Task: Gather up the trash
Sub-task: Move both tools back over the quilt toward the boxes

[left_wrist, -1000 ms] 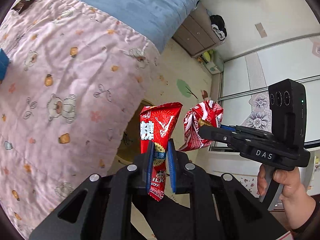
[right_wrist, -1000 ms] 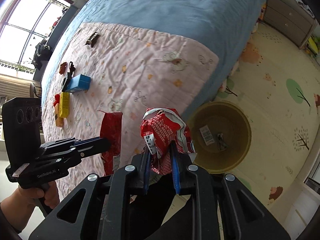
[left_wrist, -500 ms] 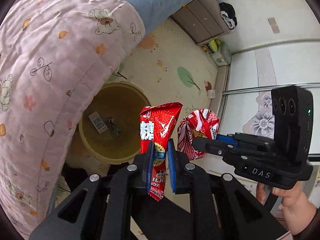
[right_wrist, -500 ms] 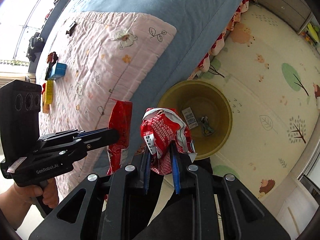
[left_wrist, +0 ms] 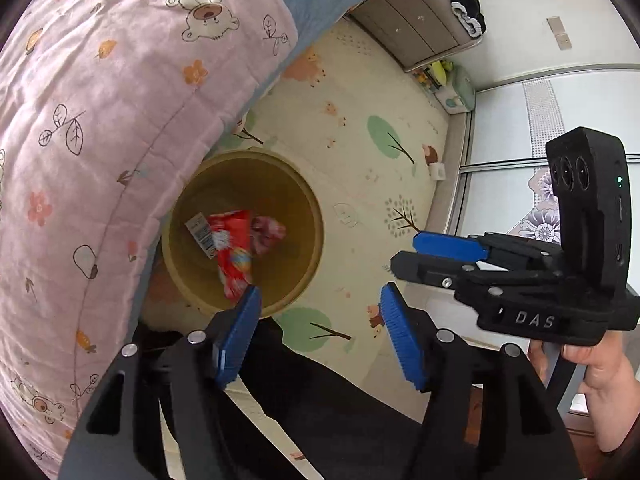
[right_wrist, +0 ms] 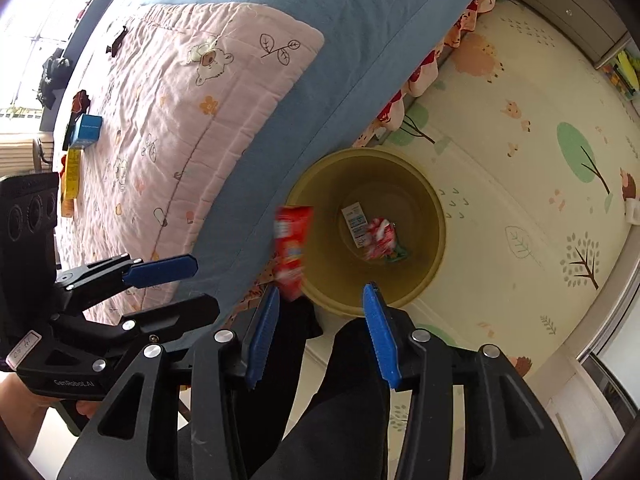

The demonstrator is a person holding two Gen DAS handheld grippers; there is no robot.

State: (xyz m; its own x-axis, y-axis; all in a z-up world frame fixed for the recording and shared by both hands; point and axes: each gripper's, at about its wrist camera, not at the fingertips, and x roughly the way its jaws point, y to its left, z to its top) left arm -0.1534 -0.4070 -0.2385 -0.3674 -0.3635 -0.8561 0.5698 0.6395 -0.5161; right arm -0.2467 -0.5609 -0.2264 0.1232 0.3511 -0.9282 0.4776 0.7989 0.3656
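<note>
A yellow bin (left_wrist: 308, 248) (right_wrist: 434, 240) stands on the floor at the bed's corner. The flat red candy wrapper (left_wrist: 232, 252) (right_wrist: 291, 250) is blurred in mid-air over the bin's near rim. The crumpled red wrapper (left_wrist: 266, 232) (right_wrist: 380, 240) lies at the bin's bottom beside a white label (right_wrist: 354, 220). My left gripper (left_wrist: 320, 300) is open and empty above the bin; it also shows in the right wrist view (right_wrist: 176, 284). My right gripper (right_wrist: 320, 300) is open and empty above the bin; it also shows in the left wrist view (left_wrist: 404, 252).
The bed with a pink quilt (left_wrist: 100, 140) and blue sheet (right_wrist: 340, 40) overhangs the bin's left side. More small items, among them a blue box (right_wrist: 86, 130), lie far back on the quilt. A drawer chest (left_wrist: 412, 28) stands by the wall. The person's dark legs (right_wrist: 328, 392) are below.
Both grippers opened and let go of their wrappers. The crumpled one has dropped into the bin; the flat one is falling.
</note>
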